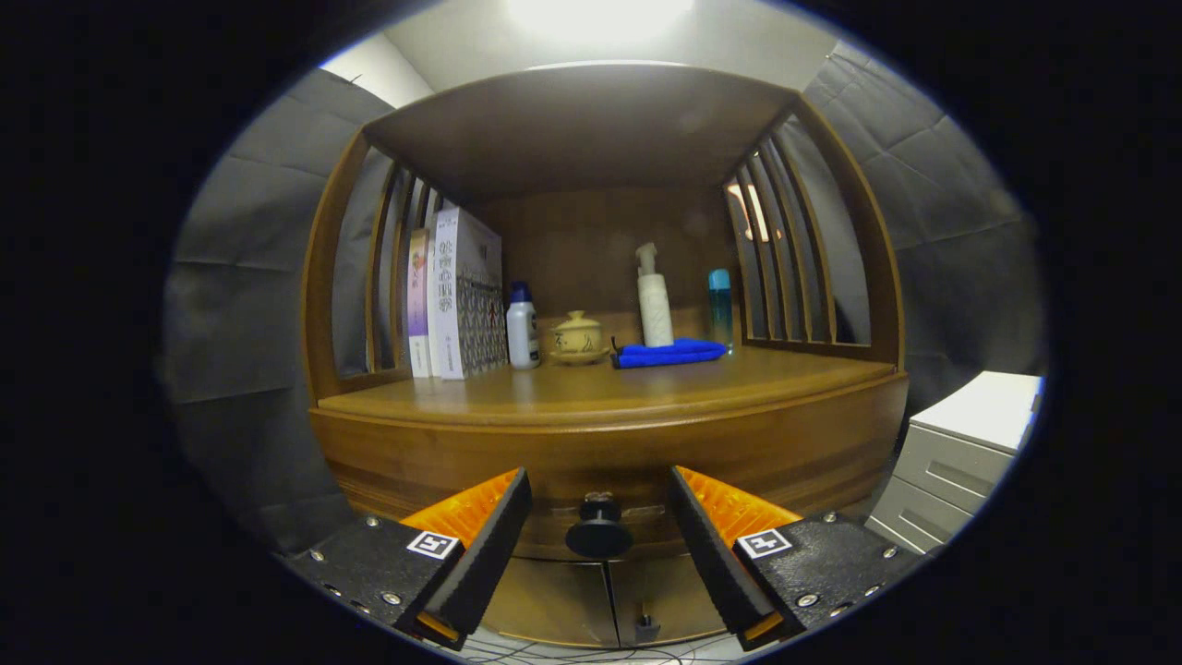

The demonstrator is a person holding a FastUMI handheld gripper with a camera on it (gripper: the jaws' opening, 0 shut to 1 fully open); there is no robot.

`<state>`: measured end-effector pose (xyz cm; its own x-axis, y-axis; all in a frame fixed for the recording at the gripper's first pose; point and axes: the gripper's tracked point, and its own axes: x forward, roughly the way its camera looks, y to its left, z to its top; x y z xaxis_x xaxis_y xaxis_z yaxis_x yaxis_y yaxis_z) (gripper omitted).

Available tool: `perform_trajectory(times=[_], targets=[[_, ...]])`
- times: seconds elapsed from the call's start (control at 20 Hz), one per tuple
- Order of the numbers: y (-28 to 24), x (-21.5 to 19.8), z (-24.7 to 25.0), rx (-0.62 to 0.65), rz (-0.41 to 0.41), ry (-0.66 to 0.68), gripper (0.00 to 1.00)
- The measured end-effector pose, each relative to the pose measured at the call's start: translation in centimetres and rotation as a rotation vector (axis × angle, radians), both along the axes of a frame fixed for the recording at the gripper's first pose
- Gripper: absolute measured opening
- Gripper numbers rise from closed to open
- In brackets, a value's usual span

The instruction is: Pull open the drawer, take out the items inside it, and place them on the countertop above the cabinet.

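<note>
Through the gripper view, I held my gripper [598, 526] level with the front of a brown wooden cabinet [609, 443], its two fingers spread wide apart and pressing on nothing. Between the fingers, just ahead of them, sat the round black knob [598, 534] of the wooden drawer [605, 513], and neither finger touched it. The drawer front looked shut against the cabinet, so whatever lay inside was hidden from me. Below the knob I saw two lower cabinet doors [605, 600] meeting at a seam, with a small dark pull near the bottom.

Beyond the fingers and above the drawer stretched the smooth wooden countertop [591, 388], roofed by a shelf and flanked by slatted wooden sides. At its back left stood a few upright white and patterned books [457, 296]. Just beside them stood a small white bottle with a blue cap [522, 328], then a squat yellow lidded ceramic cup on a saucer [577, 337]. Right of that lay a folded blue cloth [669, 352], with a tall white pump bottle [654, 300] standing behind it and a slim teal bottle [719, 305] near the right slats. Off to the right of the cabinet, well apart, stood a white set of drawers [960, 453].
</note>
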<state>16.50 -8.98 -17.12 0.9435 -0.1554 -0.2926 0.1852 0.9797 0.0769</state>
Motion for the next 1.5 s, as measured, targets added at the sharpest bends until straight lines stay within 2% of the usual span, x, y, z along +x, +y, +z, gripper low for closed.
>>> perform_trajectory(times=[0.2,0.5,0.65,0.95,1.5], targets=[[0.9,0.3,-2.1,-0.010,0.022,0.046,0.89],[1.4,0.4,-4.4,-0.010,0.032,0.104,0.71],[0.8,0.4,-4.6,-0.021,0.017,0.108,0.55],[1.0,-0.3,-4.4,-0.031,0.031,0.134,0.40],[2.3,-5.5,-2.9,-0.061,0.026,0.132,0.40]])
